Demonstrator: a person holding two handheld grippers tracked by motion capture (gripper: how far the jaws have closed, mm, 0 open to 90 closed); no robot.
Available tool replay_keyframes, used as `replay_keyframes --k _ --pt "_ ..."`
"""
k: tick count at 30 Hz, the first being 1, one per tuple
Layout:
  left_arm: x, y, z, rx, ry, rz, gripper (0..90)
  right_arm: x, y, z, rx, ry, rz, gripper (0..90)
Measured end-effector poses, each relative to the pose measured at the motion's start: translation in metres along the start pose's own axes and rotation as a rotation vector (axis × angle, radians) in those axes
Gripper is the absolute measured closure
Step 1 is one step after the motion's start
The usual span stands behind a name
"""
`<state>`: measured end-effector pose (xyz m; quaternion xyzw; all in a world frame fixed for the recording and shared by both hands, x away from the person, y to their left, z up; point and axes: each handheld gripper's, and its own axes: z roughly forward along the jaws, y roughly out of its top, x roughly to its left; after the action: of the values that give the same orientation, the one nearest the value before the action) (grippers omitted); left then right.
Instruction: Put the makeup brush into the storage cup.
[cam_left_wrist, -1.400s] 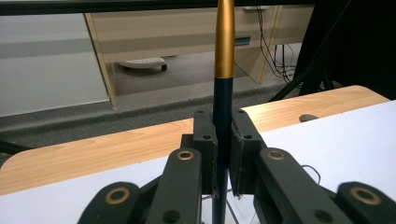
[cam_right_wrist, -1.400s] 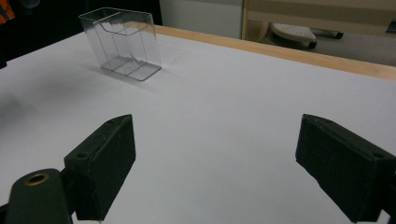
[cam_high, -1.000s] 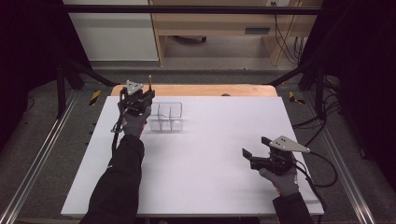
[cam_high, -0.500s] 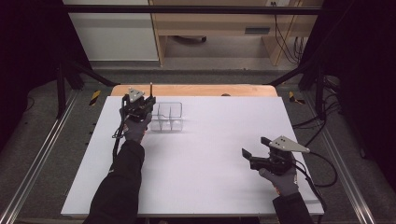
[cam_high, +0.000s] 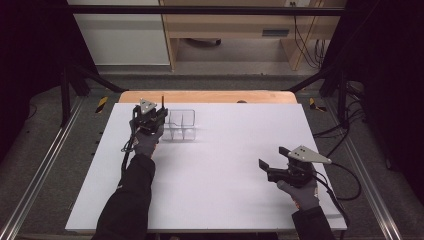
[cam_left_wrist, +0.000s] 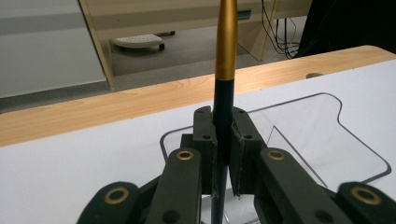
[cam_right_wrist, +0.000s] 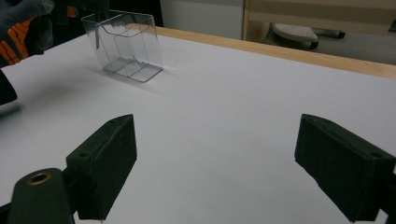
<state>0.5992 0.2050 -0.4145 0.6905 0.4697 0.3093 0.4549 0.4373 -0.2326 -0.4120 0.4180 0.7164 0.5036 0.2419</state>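
Your left gripper clamps the slim, stiff, slippery pen low on its dark barrel; right gripper gapes empty. Keep the pen upright over the light clear organizer.

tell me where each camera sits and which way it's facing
High view: fixed above the person's side, looking forward and down on the white table; both forearms, left claw and right claw show.
Left gripper view: rides the left claw, looking along its jaws, shut on a black and gold pen held upright.
Right gripper view: rides the right claw, jaws open, facing across the table.
Shared: all three show the clear plastic organizer.
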Motion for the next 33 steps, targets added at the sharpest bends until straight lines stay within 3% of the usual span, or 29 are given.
replay_keyframes --k 4,13,23,33 --pt "0.000 0.000 -0.005 -0.011 -0.016 -0.001 81.0 0.000 0.001 -0.001 -0.003 -0.001 0.001 13.3" --pt "-0.003 0.003 -0.028 -0.026 -0.042 -0.021 66.0 0.002 0.002 -0.001 -0.006 -0.003 0.000 13.3" --pt "-0.014 0.005 -0.071 -0.047 -0.099 -0.020 55.1 0.003 0.006 -0.003 -0.020 -0.004 0.000 12.9" --pt "-0.030 -0.011 -0.113 -0.056 -0.155 0.010 45.8 0.003 0.006 -0.004 -0.021 -0.009 -0.001 12.7"
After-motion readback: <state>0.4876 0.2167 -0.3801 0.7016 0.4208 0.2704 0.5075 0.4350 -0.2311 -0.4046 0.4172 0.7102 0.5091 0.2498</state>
